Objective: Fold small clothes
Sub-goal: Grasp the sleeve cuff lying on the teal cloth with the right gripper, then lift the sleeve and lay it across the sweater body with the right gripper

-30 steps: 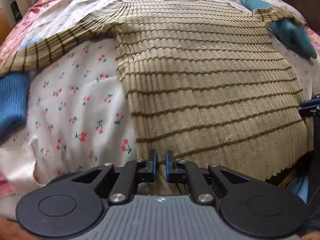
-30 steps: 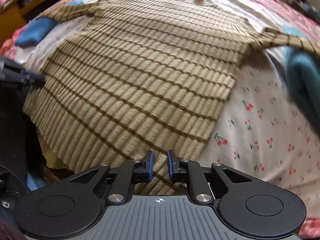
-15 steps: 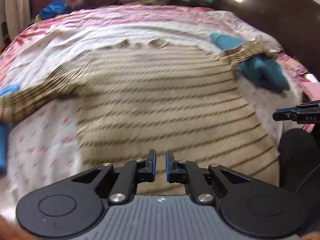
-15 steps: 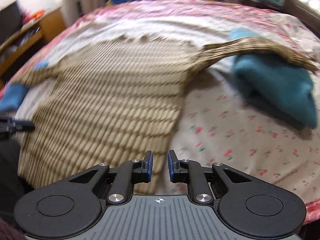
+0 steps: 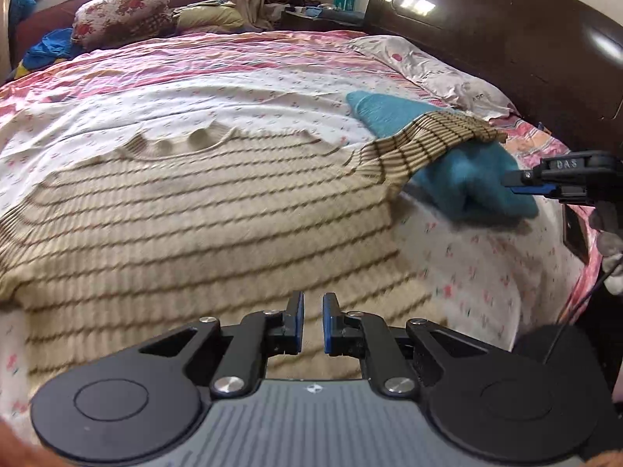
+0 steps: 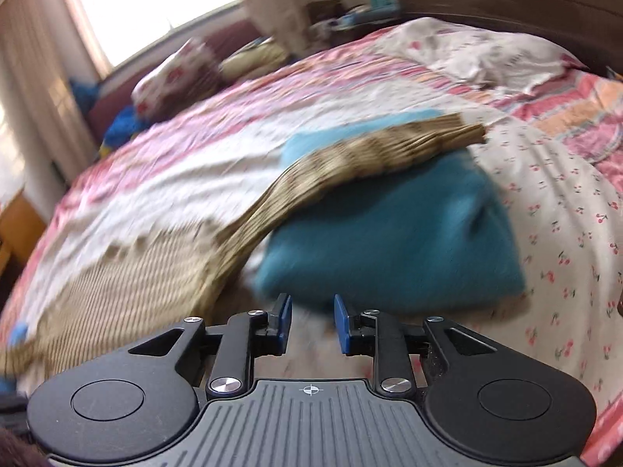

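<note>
Sweater (image 5: pixel 202 210) work is moving on from the hem: a second ago both grippers were pinching the bottom edge of the tan striped knit, and now both are lifting clear, their views swinging up to take in the whole bed (image 5: pixel 241 78). The left gripper (image 5: pixel 312 325) is hovering over the lower body of the garment with its blue pads (image 5: pixel 298 321) a narrow gap apart and nothing between them, the hem cloth released. The right gripper (image 6: pixel 310 325) is showing a wider gap, also empty, and is swinging toward the far sleeve; motion blur is smearing its view.

The sweater is lying face-up and spread flat on the cherry-print sheet (image 5: pixel 479 268), neckline (image 5: pixel 183 144) pointing away from the person toward the window side, hem nearest the grippers, so the body's long axis is running near to far. The right sleeve (image 6: pixel 362 155) is stretching out sideways toward the dark headboard (image 5: pixel 506 39), draped up and over a folded teal garment (image 6: pixel 409 241) with its cuff resting on top. The other sleeve is running out of frame.

Smoothing of the body is looking finished, and the first real fold is not yet made. The sleeve on the teal pile is likely the next target, to be drawn across the chest.
</note>
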Demonstrator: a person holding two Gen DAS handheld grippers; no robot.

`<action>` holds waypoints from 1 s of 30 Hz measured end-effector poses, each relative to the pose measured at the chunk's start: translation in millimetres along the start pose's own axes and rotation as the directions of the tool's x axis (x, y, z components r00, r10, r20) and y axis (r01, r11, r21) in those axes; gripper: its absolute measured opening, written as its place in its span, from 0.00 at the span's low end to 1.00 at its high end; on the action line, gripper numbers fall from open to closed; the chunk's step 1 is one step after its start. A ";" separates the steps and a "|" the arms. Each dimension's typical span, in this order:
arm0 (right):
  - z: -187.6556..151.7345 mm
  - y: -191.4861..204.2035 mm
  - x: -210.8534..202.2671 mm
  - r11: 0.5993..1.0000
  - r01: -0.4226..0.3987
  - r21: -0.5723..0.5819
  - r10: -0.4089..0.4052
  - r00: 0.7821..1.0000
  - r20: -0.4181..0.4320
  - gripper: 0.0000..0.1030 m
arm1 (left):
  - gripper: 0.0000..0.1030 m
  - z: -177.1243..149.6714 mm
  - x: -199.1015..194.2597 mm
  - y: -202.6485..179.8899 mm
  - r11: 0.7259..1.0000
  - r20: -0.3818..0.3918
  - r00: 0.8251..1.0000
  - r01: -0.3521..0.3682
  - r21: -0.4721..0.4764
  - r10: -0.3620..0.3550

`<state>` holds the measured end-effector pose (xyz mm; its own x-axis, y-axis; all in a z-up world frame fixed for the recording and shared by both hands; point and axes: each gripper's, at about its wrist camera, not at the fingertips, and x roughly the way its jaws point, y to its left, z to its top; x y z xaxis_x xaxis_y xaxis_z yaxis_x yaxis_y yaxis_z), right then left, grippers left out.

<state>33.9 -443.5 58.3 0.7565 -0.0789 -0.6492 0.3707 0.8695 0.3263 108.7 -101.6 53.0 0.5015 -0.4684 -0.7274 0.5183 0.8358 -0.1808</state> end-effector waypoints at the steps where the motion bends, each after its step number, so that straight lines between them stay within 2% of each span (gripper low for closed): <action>1: 6.7 -6.5 3.7 1.000 0.004 0.026 -0.004 1.000 0.013 0.25 | 0.16 4.4 6.4 -3.6 1.000 -0.003 1.000 0.002 0.005 -0.002; 6: 37.2 -50.0 19.3 0.976 -0.015 0.219 -0.005 0.996 0.090 0.26 | 0.16 20.9 30.4 -20.1 1.000 0.003 1.000 0.015 0.026 -0.015; 12: 57.4 -98.4 40.4 0.887 -0.098 0.450 0.026 0.986 0.163 0.28 | 0.16 28.3 45.9 -26.7 0.999 0.008 0.999 0.045 0.000 -0.045; 17: 62.9 -112.0 59.5 0.841 -0.132 0.525 0.040 0.982 0.184 0.36 | 0.17 26.0 51.4 -31.3 0.999 -0.005 0.999 0.050 0.009 -0.050; 20: 62.5 -116.5 64.8 0.811 -0.161 0.562 0.047 0.976 0.213 0.36 | 0.17 23.5 51.3 -32.2 0.998 -0.008 0.998 0.056 0.010 -0.056; 29: 63.6 -113.5 78.0 0.800 -0.150 0.581 0.008 0.971 0.239 0.35 | 0.17 14.8 48.6 -28.0 0.998 -0.014 0.998 0.060 -0.010 -0.060; 30: 64.3 -112.7 77.5 0.803 -0.145 0.579 0.005 0.972 0.236 0.27 | 0.17 13.4 47.9 -26.9 0.998 -0.015 0.998 0.059 -0.015 -0.059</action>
<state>85.4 -578.9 15.4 0.8641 -0.1875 -0.4670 0.4999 0.4274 0.7533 128.1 -150.4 32.0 0.4592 -0.5127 -0.7254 0.5367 0.8109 -0.2333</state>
